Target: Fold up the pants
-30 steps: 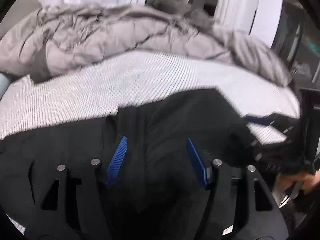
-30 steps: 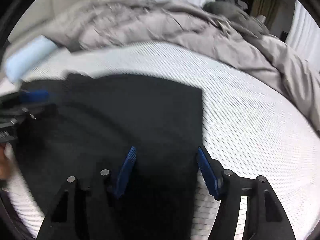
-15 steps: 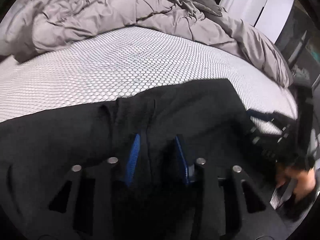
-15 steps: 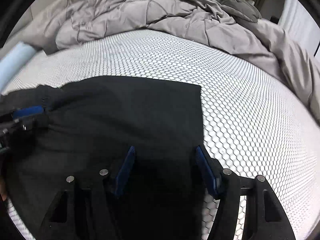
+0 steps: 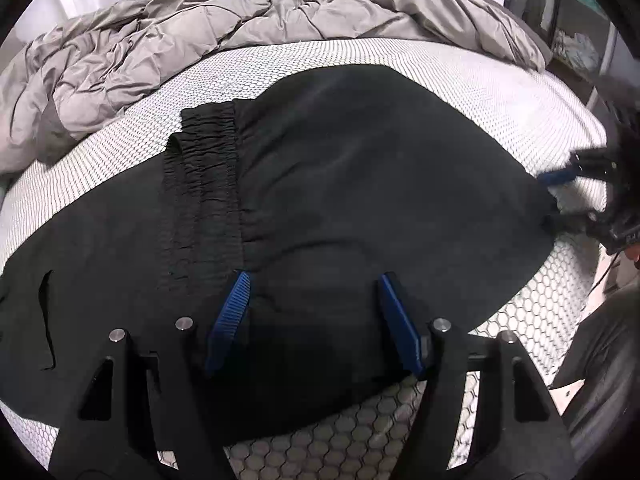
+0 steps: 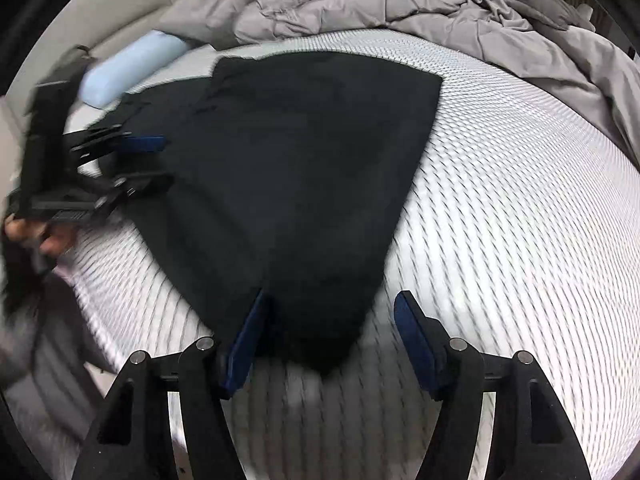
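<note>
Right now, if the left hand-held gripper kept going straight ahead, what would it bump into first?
Probably the black pants: the left hand-held gripper, jaws opening, points down at them, with only cloth ahead. Depth is hard to judge.

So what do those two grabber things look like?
Each one is black plastic with two flat blue ribbed pads, plus round silver bolts and triangle-shaped holes in its arms. The left gripper and the right gripper look the same. A person's hand holds the left one, with a grey sleeve below it.

Pants (image 5: 360, 184): matt black cloth, ribbed elastic waistband (image 5: 204, 184). Mattress (image 6: 520, 208): white honeycomb mesh. Duvet (image 5: 200, 40): grey, crinkly, slight sheen.
</note>
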A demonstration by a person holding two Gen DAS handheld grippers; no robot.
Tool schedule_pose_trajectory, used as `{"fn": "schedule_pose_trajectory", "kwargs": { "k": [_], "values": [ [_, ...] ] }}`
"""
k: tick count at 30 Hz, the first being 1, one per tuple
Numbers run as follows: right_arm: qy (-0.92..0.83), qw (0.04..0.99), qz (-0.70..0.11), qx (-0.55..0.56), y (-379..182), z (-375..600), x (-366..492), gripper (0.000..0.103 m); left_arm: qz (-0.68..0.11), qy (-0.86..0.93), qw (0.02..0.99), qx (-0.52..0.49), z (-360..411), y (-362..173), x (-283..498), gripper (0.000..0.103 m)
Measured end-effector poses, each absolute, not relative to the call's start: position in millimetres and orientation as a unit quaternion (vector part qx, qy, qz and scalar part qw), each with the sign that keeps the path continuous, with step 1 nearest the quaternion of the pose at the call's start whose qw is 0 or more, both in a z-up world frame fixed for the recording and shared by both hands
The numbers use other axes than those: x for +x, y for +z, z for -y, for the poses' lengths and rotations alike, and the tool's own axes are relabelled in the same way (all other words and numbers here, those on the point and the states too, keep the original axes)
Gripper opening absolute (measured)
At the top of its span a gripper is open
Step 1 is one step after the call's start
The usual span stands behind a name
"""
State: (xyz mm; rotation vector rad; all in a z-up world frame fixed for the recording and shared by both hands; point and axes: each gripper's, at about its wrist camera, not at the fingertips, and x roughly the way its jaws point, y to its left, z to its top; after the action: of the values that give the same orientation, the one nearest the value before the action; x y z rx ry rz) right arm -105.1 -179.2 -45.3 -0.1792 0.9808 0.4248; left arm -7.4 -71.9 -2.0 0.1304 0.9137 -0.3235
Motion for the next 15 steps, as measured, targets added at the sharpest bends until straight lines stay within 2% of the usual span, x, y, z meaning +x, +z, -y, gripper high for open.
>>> {"fn": "schedule_pose_trajectory", "kwargs": {
  "k": [4, 7, 11, 13, 15],
  "values": [
    [0.218, 0.867, -0.447, -0.035, -34.1, 213.1, -122.3, 0.067, -0.440, -0.154, 0.884, 0.020, 69.6, 10.3, -7.3, 0.064],
    [0.228, 0.872, -0.423, 0.090, -25.8, 237.3, -101.4, 0.067, -0.440, -0.163, 0.883, 0.008, 76.2, 14.8, 1.1, 0.064],
    [0.226, 0.842, -0.433, 0.229, -52.8, 246.8, -54.3, 0.067, -0.444, -0.148, 0.884, 0.007, 83.5, 11.6, 14.4, 0.064],
    [0.234, 0.828, -0.432, 0.271, -66.2, 241.0, -34.5, 0.058, -0.443, -0.146, 0.884, 0.001, 81.8, 10.6, 25.8, 0.065],
    [0.237, 0.827, -0.436, 0.265, -65.4, 232.1, -10.1, 0.030, -0.442, -0.147, 0.885, -0.011, 77.0, 10.3, 29.0, 0.065]
  ]
}}
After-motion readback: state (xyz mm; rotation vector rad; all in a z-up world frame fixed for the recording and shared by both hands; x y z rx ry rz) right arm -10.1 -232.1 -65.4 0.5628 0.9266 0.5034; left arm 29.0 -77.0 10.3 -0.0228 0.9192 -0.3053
